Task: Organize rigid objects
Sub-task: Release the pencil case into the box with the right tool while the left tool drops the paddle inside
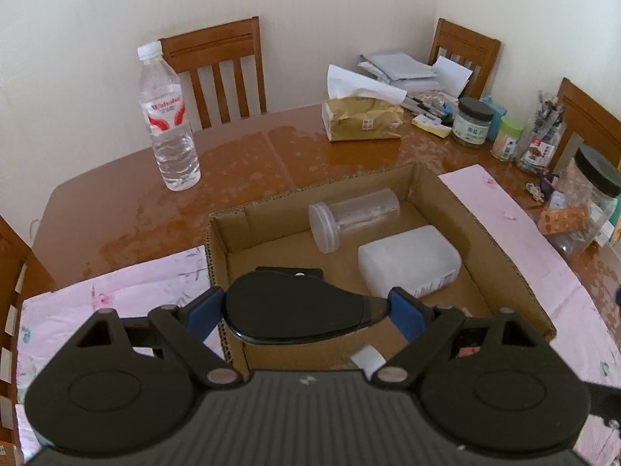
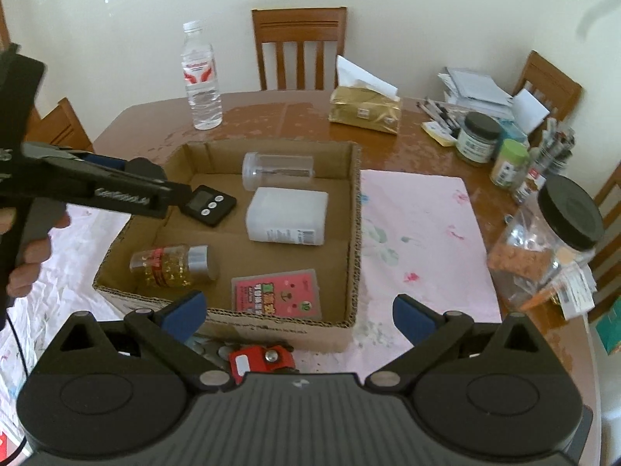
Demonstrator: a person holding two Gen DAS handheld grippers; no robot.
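Observation:
A cardboard box [image 2: 353, 233] sits on the pink cloth. Lying in it are a clear jar [image 2: 277, 171], a white bottle [image 2: 287, 215], a black timer [image 2: 209, 204], a bottle of yellow capsules [image 2: 170, 264] and a pink card pack [image 2: 277, 297]. My left gripper [image 1: 306, 308] is shut on a black rounded object [image 1: 295, 310], perhaps a computer mouse, over the box's [image 1: 310, 190] near left corner. The right wrist view shows that left gripper [image 2: 132, 178] coming in from the left. My right gripper [image 2: 299, 312] stands open at the box's front wall, above a red toy car [image 2: 260, 361].
On the brown table [image 2: 295, 116] behind the box stand a water bottle [image 2: 202, 77] and a gold tissue pack [image 2: 365, 110]. Jars, pens and papers [image 2: 477, 136] crowd the right, with a big black-lidded jar [image 2: 551, 240]. Wooden chairs [image 2: 299, 46] ring the table.

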